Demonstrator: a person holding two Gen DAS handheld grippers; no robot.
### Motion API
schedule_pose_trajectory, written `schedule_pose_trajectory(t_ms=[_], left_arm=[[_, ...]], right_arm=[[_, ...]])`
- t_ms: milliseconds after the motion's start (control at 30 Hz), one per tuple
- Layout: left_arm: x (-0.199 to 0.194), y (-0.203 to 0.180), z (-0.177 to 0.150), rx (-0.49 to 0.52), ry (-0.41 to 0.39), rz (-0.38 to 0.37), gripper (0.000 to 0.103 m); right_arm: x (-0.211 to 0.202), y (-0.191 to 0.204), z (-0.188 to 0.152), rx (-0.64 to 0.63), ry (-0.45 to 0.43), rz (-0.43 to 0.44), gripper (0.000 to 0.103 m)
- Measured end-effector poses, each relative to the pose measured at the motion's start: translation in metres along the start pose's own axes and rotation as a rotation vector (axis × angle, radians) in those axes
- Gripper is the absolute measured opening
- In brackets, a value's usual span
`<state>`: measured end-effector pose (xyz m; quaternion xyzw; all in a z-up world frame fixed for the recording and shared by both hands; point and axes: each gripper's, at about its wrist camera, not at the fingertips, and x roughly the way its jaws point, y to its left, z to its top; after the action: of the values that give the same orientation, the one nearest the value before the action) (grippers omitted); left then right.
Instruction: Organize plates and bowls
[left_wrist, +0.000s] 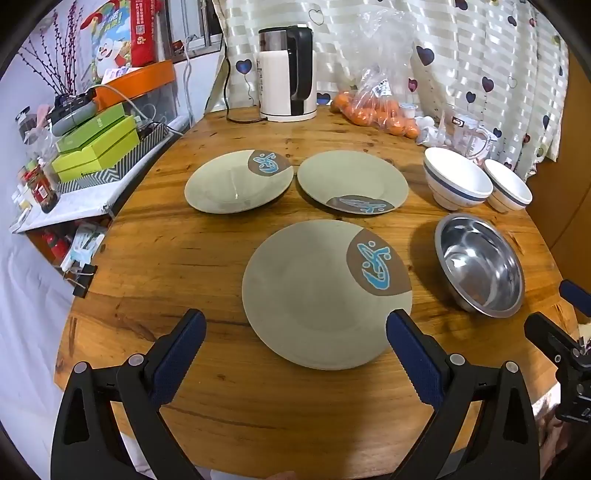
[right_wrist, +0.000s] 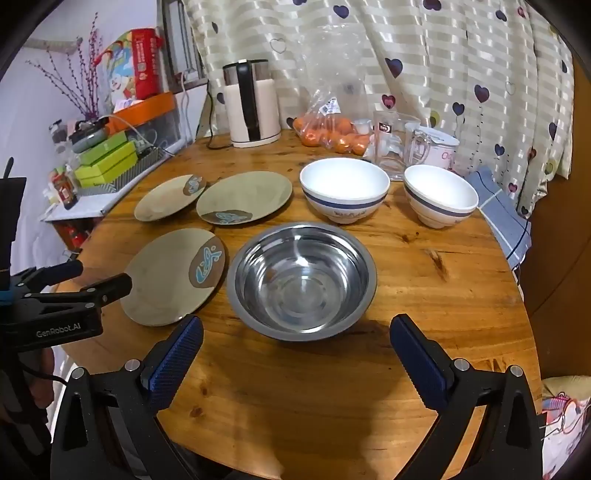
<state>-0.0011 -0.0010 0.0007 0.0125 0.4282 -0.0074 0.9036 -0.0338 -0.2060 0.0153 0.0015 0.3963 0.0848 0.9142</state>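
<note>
Three beige plates with a brown patch and blue mark lie apart on the round wooden table (left_wrist: 155, 258): a near plate (left_wrist: 317, 295), a far left plate (left_wrist: 236, 182) and a far right plate (left_wrist: 351, 181). A steel bowl (right_wrist: 301, 277) sits right of the near plate. Two white bowls with blue bands, a larger (right_wrist: 343, 190) and a smaller (right_wrist: 439, 195), stand behind it. My left gripper (left_wrist: 295, 328) hovers open over the near plate's front edge, holding nothing. My right gripper (right_wrist: 295, 332) is open and empty just in front of the steel bowl.
An electric kettle (left_wrist: 288, 74), a bag of oranges (left_wrist: 376, 110) and glass jugs (right_wrist: 399, 147) line the table's far edge by the curtain. A folded blue cloth (right_wrist: 498, 214) lies at the right rim. A cluttered shelf (left_wrist: 85, 147) stands left of the table.
</note>
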Motion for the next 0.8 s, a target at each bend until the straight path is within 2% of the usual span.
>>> schedule_pose_trajectory(t_ms=[200,400,567,800], left_arm=[[0.000,0.006,0.000,-0.013,0.013,-0.034,0.099],[0.007,0.007,0.004,-0.001,0.019,-0.036,0.099],[-0.002,-0.003,0.002,0.015,0.001,-0.008,0.099],[0.000,0.003,0.000,0.011,0.003,-0.037,0.099]], right_arm=[[0.001,0.000,0.002,-0.001,-0.003,-0.003,0.102],[0.002,0.000,0.002,-0.001,-0.003,-0.001,0.102],[0.002,0.000,0.002,0.000,-0.004,0.002,0.102],[0.000,0.001,0.003,-0.001,-0.007,0.000,0.102]])
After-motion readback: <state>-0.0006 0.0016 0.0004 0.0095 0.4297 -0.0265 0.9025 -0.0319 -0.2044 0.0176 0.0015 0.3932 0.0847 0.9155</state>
